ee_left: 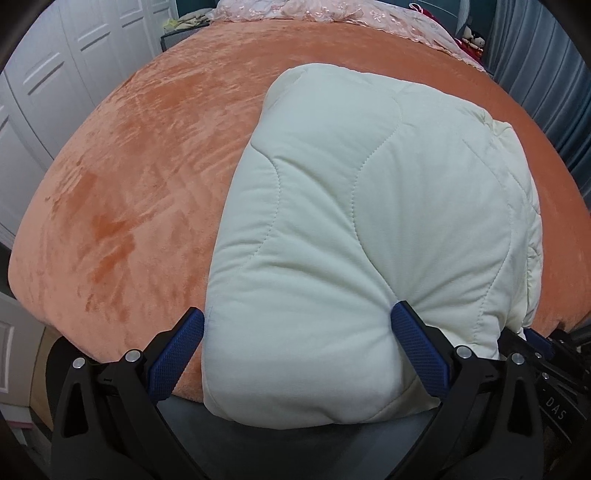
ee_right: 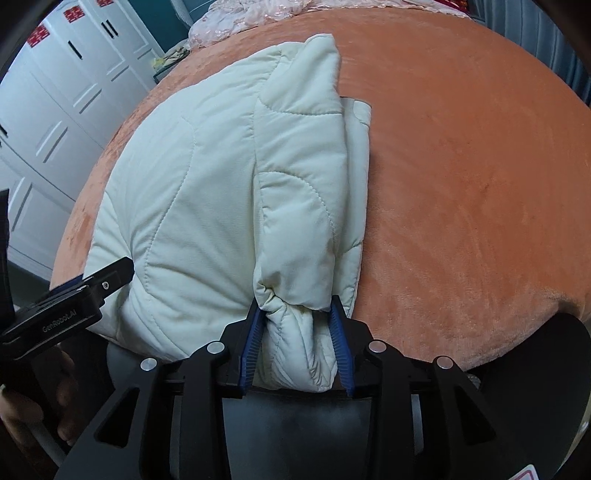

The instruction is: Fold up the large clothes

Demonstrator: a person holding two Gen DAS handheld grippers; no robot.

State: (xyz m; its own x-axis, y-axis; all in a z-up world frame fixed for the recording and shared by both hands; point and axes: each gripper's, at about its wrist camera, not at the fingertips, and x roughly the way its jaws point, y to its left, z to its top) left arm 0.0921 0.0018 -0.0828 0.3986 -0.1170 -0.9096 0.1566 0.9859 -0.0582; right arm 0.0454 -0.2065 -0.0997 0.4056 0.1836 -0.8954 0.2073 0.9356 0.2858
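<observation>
A cream quilted padded jacket (ee_left: 369, 206) lies folded into a thick bundle on the orange bed cover (ee_left: 129, 166). My left gripper (ee_left: 297, 314) is shut on the bundle's near left corner, its blue pads pressed into both sides of the padding. My right gripper (ee_right: 297, 306) is shut on the bunched near right edge of the jacket (ee_right: 207, 177), where a folded sleeve layer lies on top. The left gripper also shows in the right wrist view (ee_right: 74, 295), at the jacket's left edge.
The orange bed cover (ee_right: 461, 184) spreads to the right and far side. A pink embroidered quilt (ee_left: 332, 14) lies heaped at the bed's head. White wardrobe doors (ee_left: 55, 74) stand to the left and a grey curtain (ee_left: 546, 92) to the right.
</observation>
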